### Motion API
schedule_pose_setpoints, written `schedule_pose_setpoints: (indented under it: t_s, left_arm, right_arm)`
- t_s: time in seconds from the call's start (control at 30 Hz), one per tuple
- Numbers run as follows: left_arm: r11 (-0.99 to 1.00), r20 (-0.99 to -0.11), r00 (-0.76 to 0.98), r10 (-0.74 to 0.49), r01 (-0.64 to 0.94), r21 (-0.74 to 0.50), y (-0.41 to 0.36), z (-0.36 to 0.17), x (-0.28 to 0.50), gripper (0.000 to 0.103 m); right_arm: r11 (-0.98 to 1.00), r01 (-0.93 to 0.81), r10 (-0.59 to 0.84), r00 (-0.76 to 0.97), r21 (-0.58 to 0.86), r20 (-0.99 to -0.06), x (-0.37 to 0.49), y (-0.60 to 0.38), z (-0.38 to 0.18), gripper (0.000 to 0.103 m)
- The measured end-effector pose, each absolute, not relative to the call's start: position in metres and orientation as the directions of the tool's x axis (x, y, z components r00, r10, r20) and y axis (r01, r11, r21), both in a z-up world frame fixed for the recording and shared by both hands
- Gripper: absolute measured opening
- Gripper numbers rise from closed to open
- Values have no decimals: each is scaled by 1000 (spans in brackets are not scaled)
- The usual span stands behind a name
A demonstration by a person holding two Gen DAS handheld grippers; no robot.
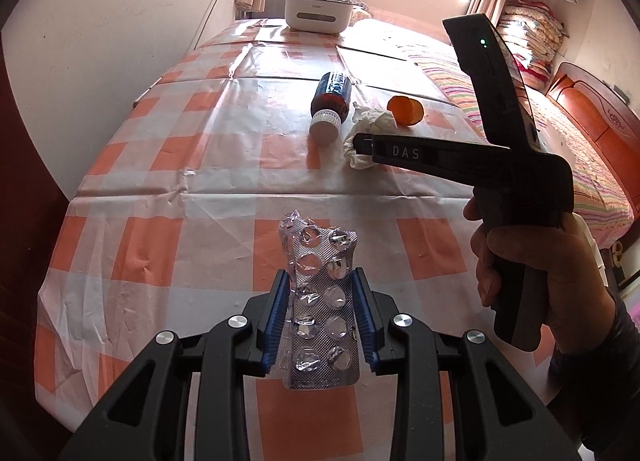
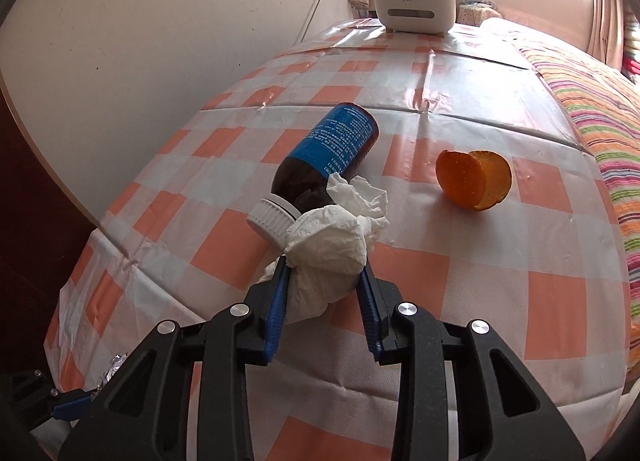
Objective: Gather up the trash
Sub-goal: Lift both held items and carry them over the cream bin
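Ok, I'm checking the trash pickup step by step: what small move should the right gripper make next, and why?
Probably lift the crumpled tissue straight up. The right gripper has its jaws pressed on the tissue, which touches the brown bottle lying on the table; a gentle lift should avoid rolling it.

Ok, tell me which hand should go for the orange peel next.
Right, arguably: its tongs sit nearer the orange peel, though they grip the tissue. The left tongs hold the pill pack, farther back.

glossy tablecloth (image 2: 440,101), crumpled tissue (image 2: 332,245), foil blister pack (image 1: 320,301)
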State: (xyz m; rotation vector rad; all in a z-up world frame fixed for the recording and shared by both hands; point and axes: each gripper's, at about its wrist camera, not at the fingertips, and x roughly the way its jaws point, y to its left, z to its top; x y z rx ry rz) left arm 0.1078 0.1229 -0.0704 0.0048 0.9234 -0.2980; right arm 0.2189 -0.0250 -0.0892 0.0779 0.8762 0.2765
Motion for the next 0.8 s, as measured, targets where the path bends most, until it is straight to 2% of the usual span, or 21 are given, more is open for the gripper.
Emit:
schedule_pose_setpoints:
  t_s: [0.33,0.8]
  left_arm:
    - [954,-761,593,-264,276,-115,111,-61,108,31]
    - [932,-741,599,-302,350,-97,70,-55,107,31]
  right_arm:
    - [979,-198,176,692,51,-700,187,-33,-68,32]
    - [993,-116,82,735,-6,-673,154,-86,-54,32]
